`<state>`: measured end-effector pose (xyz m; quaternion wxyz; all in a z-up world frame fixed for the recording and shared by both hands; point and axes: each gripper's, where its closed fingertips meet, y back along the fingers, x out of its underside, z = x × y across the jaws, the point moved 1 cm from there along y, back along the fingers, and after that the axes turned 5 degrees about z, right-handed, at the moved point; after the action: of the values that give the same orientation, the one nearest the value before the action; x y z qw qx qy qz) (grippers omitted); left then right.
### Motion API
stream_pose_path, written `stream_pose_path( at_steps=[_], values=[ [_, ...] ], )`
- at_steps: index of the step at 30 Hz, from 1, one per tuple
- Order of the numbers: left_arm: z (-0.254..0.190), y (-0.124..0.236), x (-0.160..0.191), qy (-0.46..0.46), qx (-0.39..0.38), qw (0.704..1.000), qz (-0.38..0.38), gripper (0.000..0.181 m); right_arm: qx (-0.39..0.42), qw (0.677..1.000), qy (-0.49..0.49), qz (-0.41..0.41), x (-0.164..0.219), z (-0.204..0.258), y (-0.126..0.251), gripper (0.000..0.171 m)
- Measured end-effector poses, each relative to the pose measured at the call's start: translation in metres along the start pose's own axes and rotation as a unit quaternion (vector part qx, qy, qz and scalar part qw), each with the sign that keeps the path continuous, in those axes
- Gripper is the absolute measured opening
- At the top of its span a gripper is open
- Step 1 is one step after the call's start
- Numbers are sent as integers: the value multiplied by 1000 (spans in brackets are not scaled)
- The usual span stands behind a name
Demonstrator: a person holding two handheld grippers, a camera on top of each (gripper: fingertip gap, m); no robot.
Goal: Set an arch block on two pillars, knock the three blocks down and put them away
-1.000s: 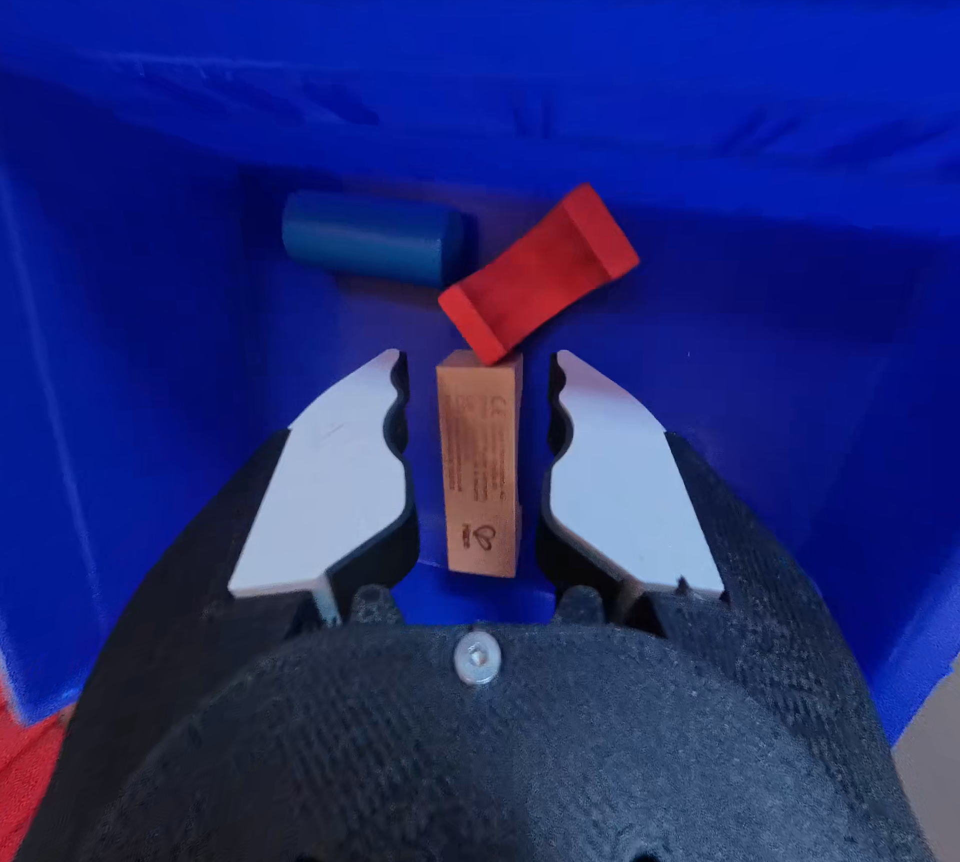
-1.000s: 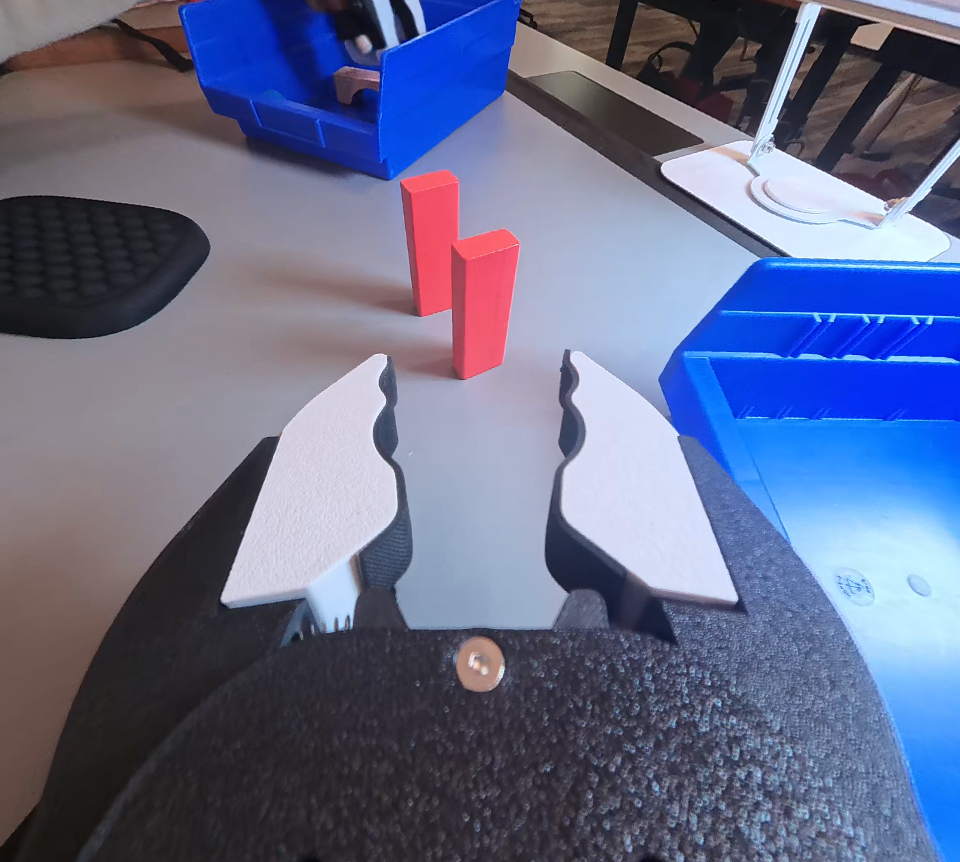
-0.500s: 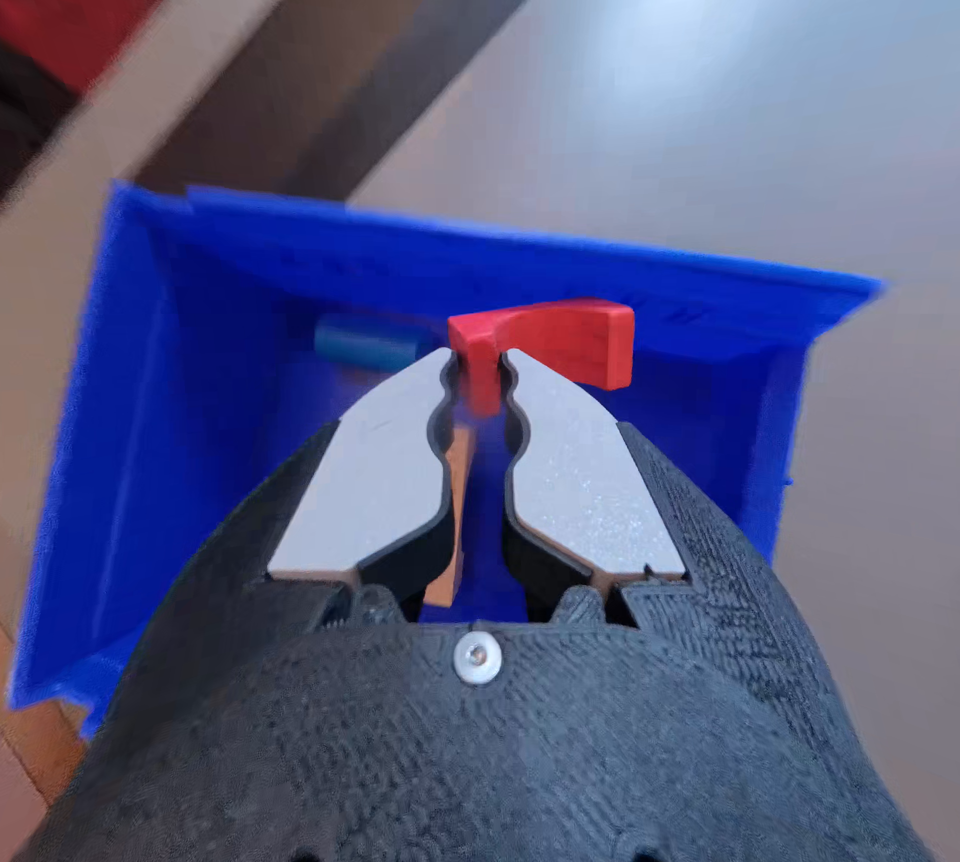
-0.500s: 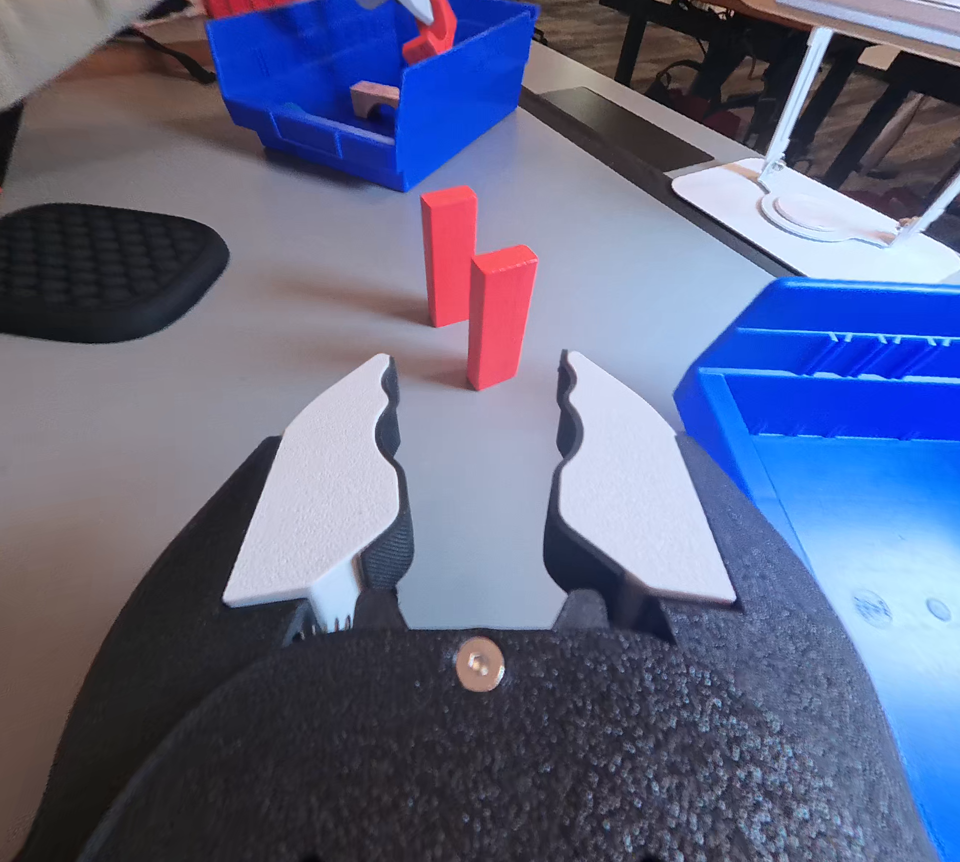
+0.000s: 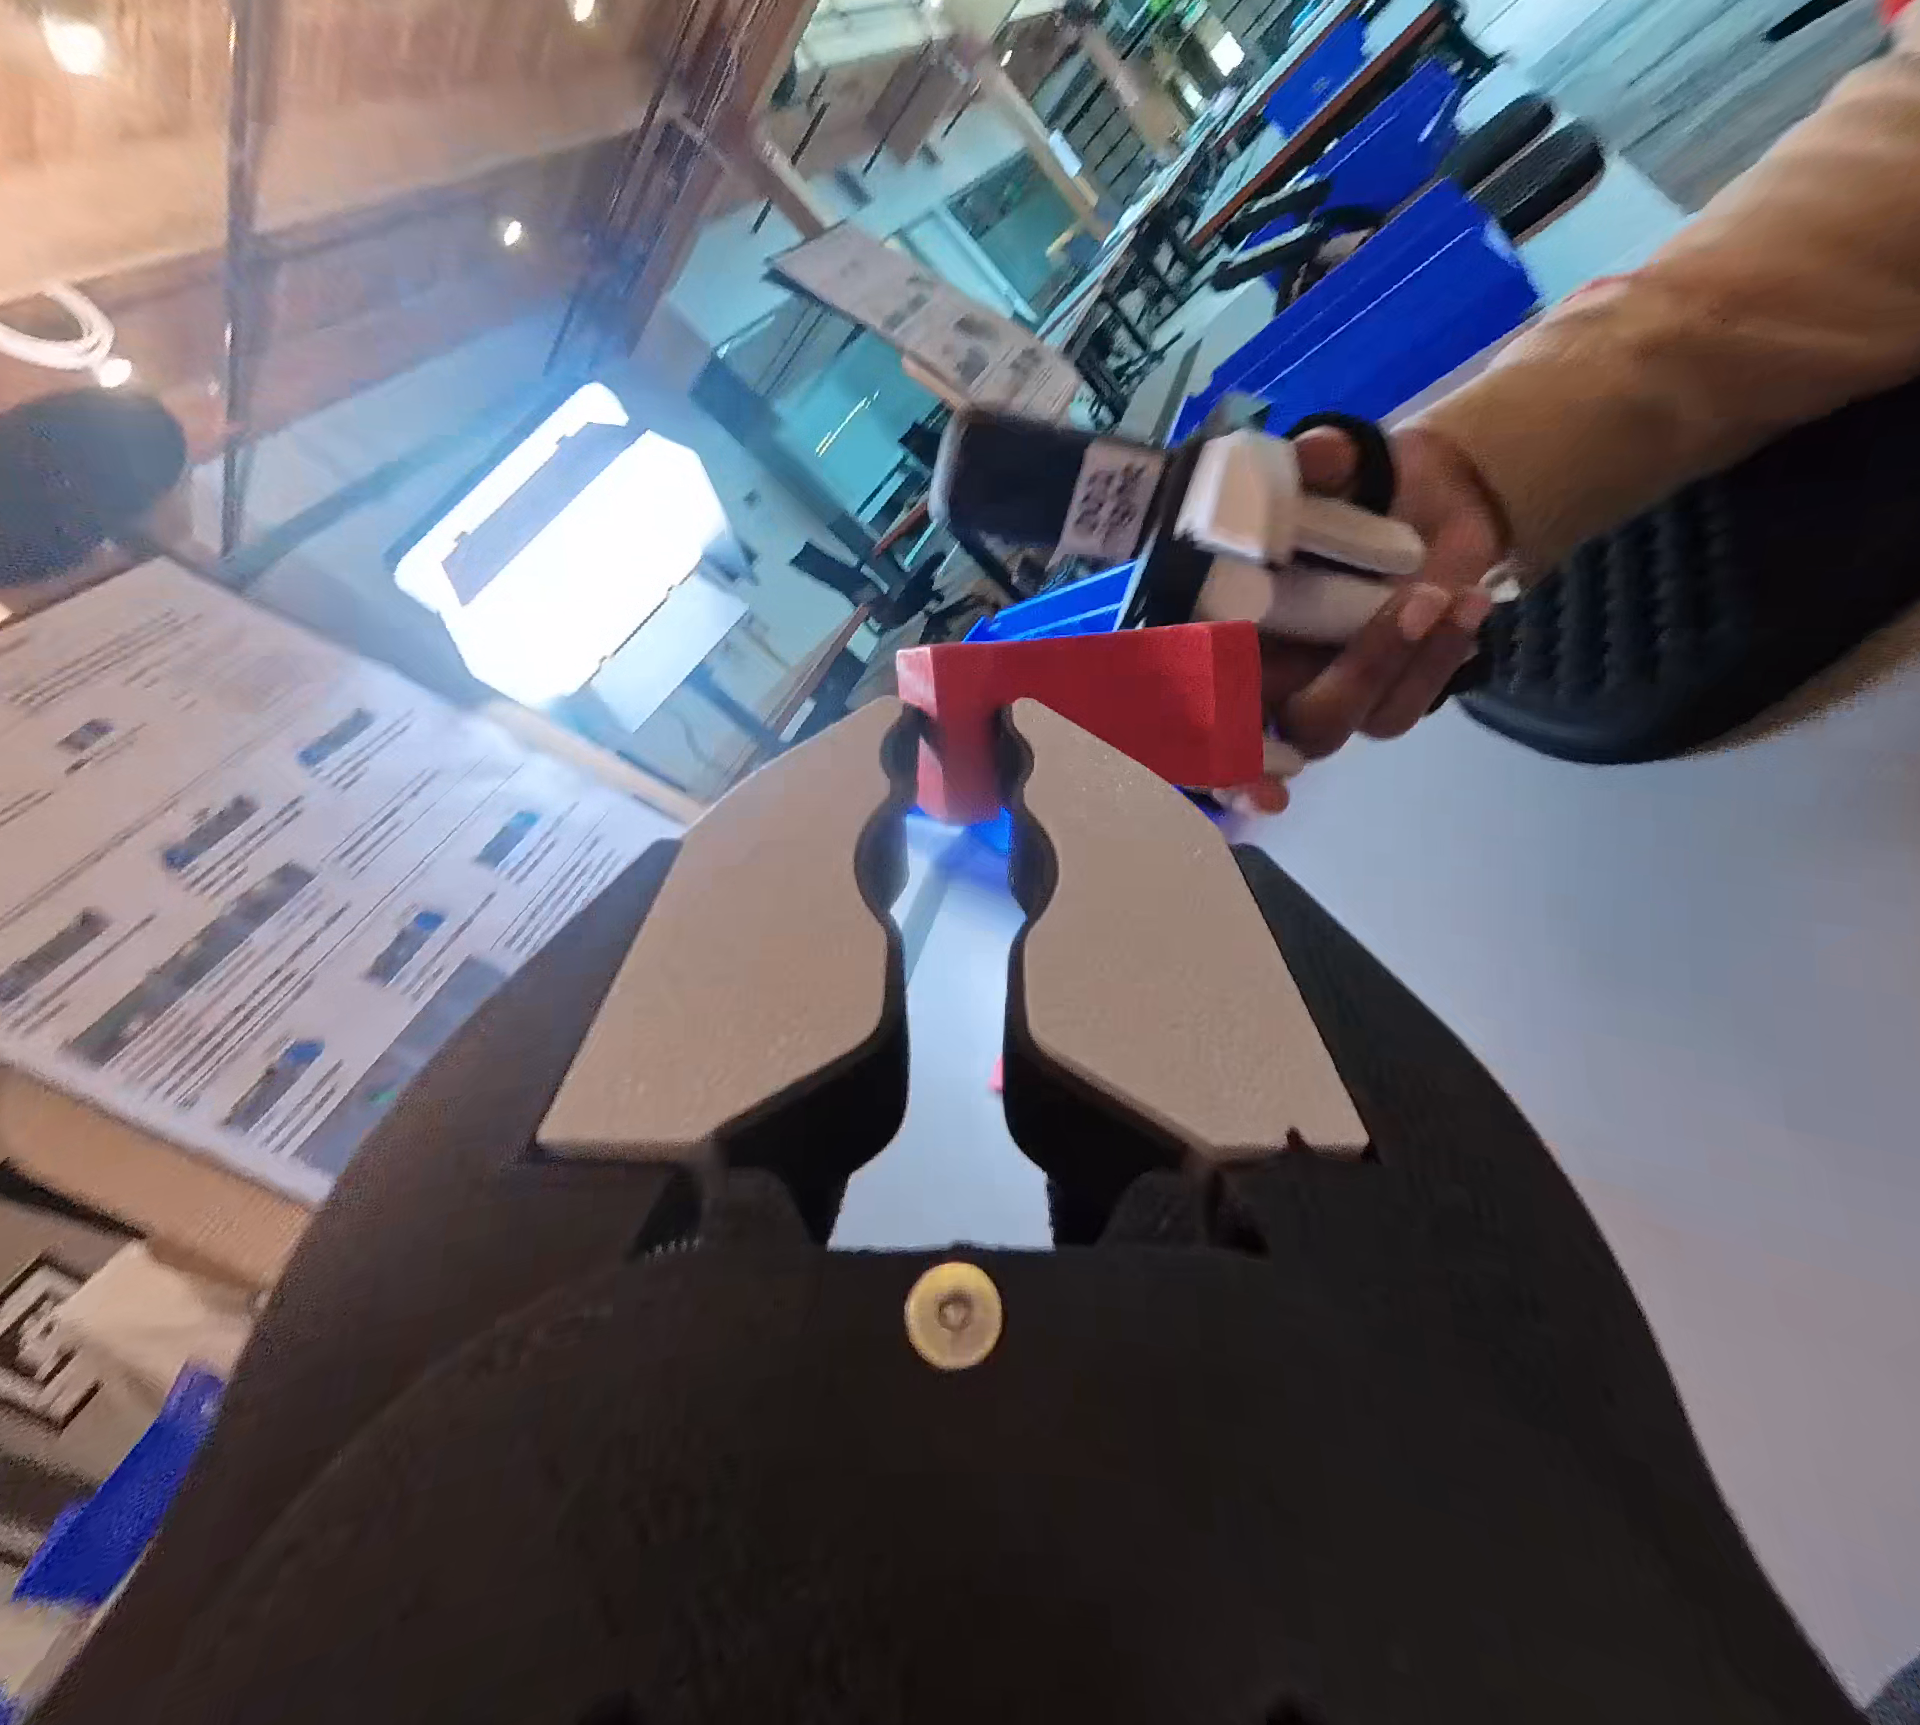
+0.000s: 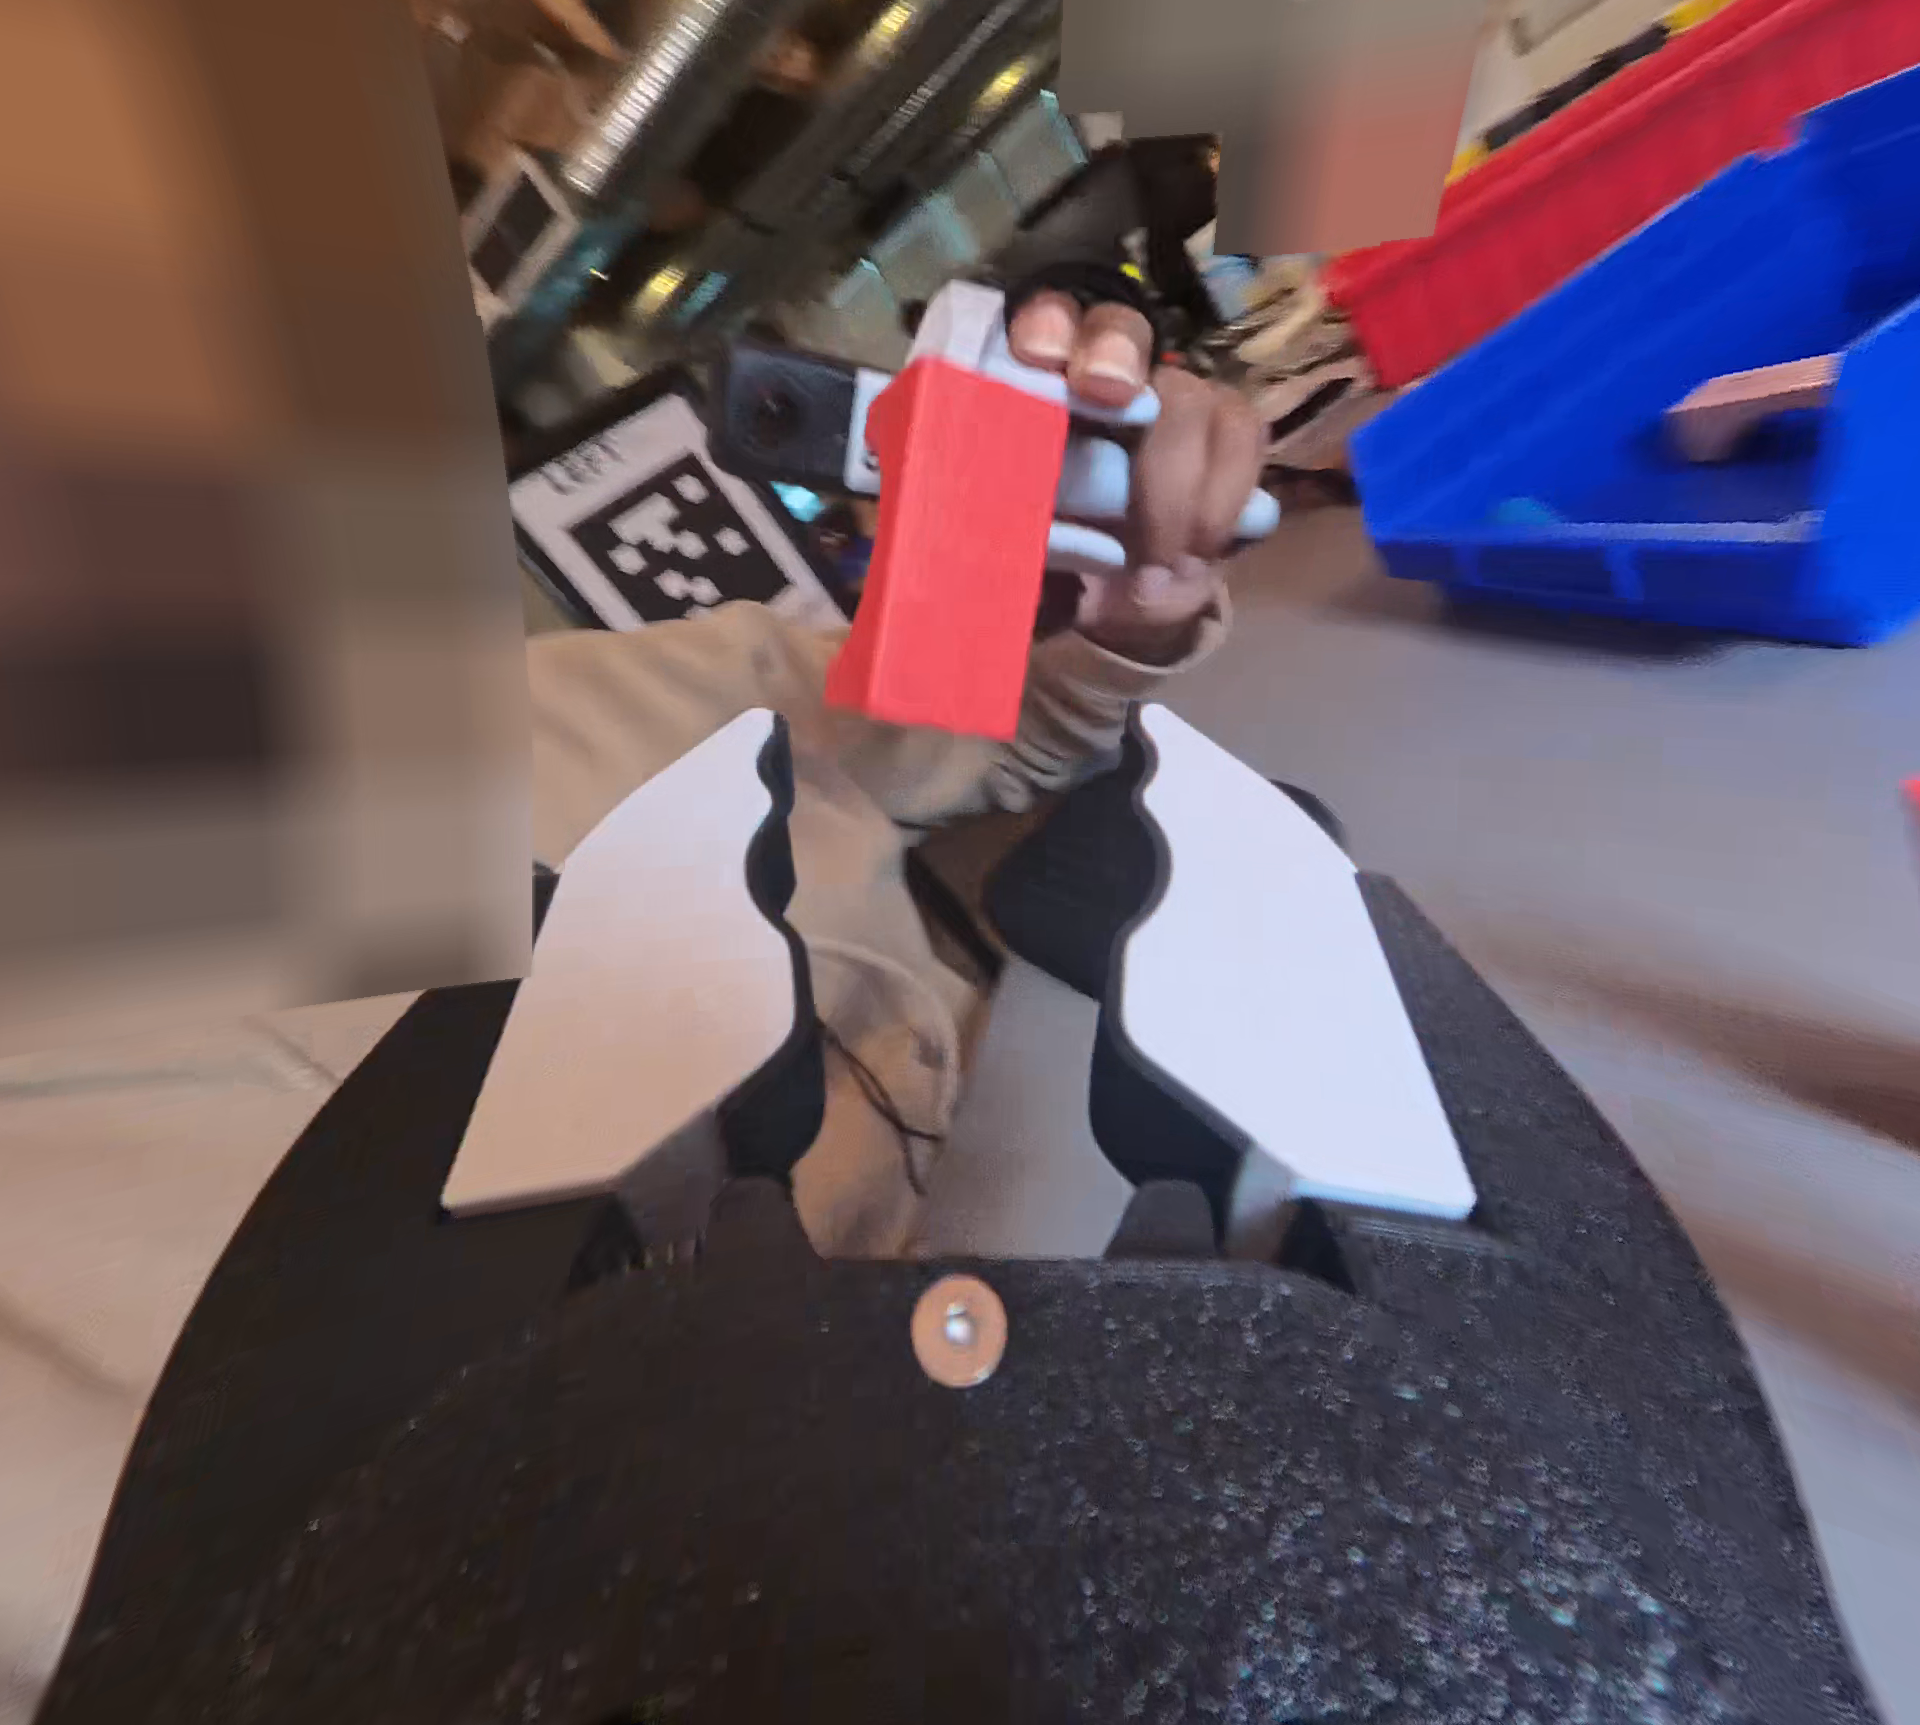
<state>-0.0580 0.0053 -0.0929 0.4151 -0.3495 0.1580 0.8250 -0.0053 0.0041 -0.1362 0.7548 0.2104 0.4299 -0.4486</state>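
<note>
Arch block clamped by left gripper; right gripper gapes empty.

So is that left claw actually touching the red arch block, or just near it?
Touching. In the left wrist view the left gripper has both fingertips pressed against one leg of the red arch block, with no gap on either side.
</note>
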Motion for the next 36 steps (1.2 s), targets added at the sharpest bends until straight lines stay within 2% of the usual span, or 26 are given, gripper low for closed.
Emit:
stream_pose_path(
  at_steps=[2, 5, 9, 10, 12, 14, 16, 19, 22, 26, 28, 33, 36],
  values=[
    [-15, -7, -6, -7, 15, 1000, -22, 14, -47, 998, -31, -9, 2, 5, -6, 56],
    [-37, -11, -3, -7, 41, 998, -36, 14, -65, 997, -46, -2, 13, 7, -12, 34],
    [-53, -11, 13, 2, 55, 998, -20, 15, 1, 999, -2, 40, 30, -7, -11, 34],
    [-56, -11, 20, 28, 70, 997, -9, 16, 30, 998, 18, 54, 33, -13, -10, 34],
    [-58, -12, 34, 111, 104, 988, 15, 34, 92, 990, 66, 85, 37, -24, -6, 34],
    [-65, -13, 46, 205, 156, 965, 36, 46, 157, 973, 116, 124, 44, -36, -1, 34],
    [-75, -14, 55, 277, 205, 937, 52, 50, 197, 955, 155, 156, 50, -44, 2, 34],
    [-85, -16, 64, 334, 248, 906, 73, 47, 238, 932, 194, 194, 58, -52, 5, 34],
    [-89, -19, 78, 338, 243, 904, 103, 34, 274, 902, 233, 239, 67, -60, 9, 34],
    [-102, -20, 88, 282, 245, 919, 124, 33, 284, 886, 241, 277, 78, -64, 12, 35],
    [-106, -23, 92, 271, 241, 923, 131, 33, 285, 887, 230, 280, 80, -66, 14, 33],
    [-109, -26, 90, 259, 241, 927, 122, 33, 305, 860, 253, 322, 80, -62, 24, 33],
    [-82, -26, 105, 329, 216, 910, 130, 52, 313, 855, 248, 331, 73, -56, 46, 32]
  ],
)
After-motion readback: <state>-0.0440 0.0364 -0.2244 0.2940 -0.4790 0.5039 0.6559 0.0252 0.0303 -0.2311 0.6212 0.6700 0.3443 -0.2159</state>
